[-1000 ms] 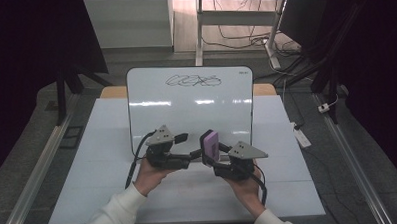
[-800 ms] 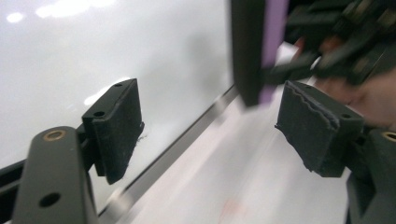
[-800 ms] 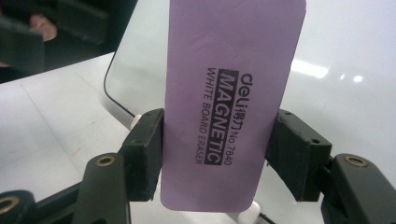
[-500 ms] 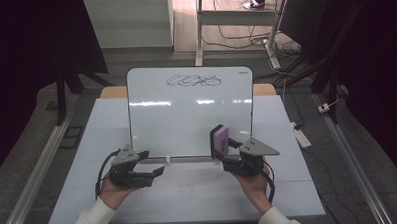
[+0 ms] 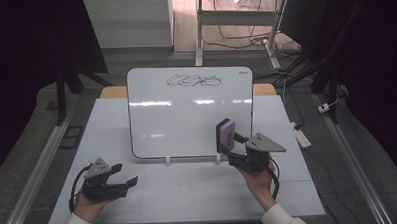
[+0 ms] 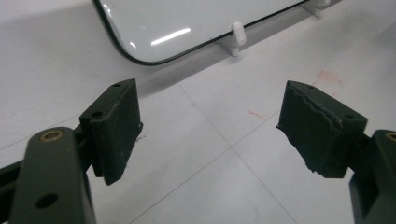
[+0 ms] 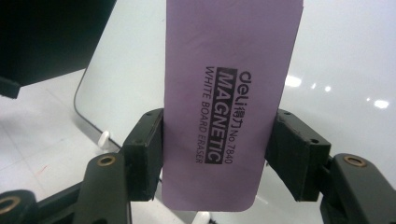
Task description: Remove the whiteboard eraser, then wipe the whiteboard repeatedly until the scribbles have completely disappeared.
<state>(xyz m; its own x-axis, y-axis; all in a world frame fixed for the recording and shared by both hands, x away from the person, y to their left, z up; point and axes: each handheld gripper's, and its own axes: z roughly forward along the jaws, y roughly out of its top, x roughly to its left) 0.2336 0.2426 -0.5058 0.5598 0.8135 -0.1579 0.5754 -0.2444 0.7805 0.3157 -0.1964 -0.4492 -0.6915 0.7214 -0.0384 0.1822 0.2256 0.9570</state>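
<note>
My right gripper [image 7: 212, 154] clamps the purple eraser [image 7: 229, 93] before the whiteboard [image 5: 186, 117]. My left gripper [image 6: 210, 126] gapes wide, empty, jaws having just opened.

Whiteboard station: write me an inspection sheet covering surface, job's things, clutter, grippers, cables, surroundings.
Surface: white table, faint red marks near the left hand-held gripper.
Job's things: whiteboard upright in white clip feet, a black scribble near its top; purple magnetic eraser held upright in front of the board's lower right.
Clutter: nothing seen.
Grippers: left hand-held gripper open with nothing between its jaws, low over the table's front left; right hand-held gripper shut on the eraser.
Cables: one trails from each gripper; more lie on the floor behind the table.
Surroundings: dark room, desk legs behind, metal rails on both sides.
</note>
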